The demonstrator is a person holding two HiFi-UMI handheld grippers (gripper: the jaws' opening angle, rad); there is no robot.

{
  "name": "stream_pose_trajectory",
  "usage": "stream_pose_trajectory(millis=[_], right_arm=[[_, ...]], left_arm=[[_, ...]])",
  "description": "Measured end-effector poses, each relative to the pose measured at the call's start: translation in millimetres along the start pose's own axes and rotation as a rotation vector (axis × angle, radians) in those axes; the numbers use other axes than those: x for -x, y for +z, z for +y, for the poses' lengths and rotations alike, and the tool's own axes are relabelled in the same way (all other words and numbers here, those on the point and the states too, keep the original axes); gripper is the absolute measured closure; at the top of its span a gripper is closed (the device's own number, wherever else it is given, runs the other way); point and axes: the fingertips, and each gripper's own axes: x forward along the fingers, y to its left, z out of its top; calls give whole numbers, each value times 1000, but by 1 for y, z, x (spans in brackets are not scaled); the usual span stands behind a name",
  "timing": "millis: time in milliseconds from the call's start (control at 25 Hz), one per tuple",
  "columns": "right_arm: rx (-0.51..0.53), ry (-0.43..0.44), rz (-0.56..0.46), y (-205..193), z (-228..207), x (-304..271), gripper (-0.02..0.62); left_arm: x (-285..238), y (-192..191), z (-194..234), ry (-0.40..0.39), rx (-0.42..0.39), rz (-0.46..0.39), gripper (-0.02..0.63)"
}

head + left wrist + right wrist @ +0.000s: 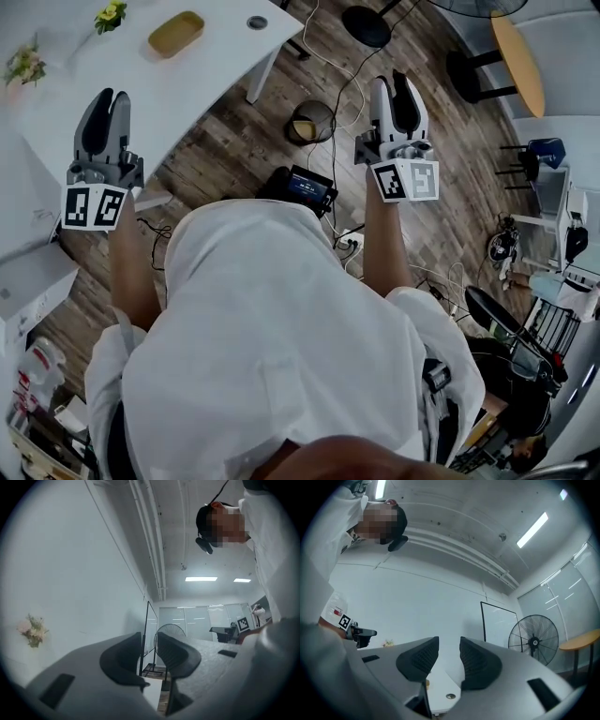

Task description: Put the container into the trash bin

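Both grippers are held up with nothing between their jaws: the left gripper [106, 101] shows a narrow gap, the right gripper [397, 89] a slightly wider one. The dark round trash bin [323, 107] stands on the floor between them, nearer the right gripper and just to its left. A pale yellow thing [303, 128] lies inside it, possibly the container. A yellow oval dish [175, 34] rests on the white table [206, 75], far and right of the left gripper, its long axis running near-left to far-right. No writing is legible.

Flowers [111, 15] lie on the white table [202, 89]; a pedestal fan [533, 642] stands beyond it.
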Motion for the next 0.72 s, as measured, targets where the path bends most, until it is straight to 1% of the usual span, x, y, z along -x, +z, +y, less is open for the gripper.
stream_pose_trajectory(millis=[200, 320, 560, 640, 720], right_arm=[[-24, 47, 22, -12, 11, -18, 436], [-45, 82, 47, -26, 15, -35, 437], [-116, 165, 67, -58, 22, -93, 436], [-149, 214, 84, -73, 30, -121, 436], [-177, 292, 104, -90, 42, -155, 446]], left_arm=[[9, -9, 12, 37, -7, 13, 494], [13, -12, 23, 71, -9, 11, 494], [16, -18, 45, 155, -77, 55, 494], [19, -22, 56, 190, -99, 73, 495], [24, -25, 68, 249, -114, 90, 495]])
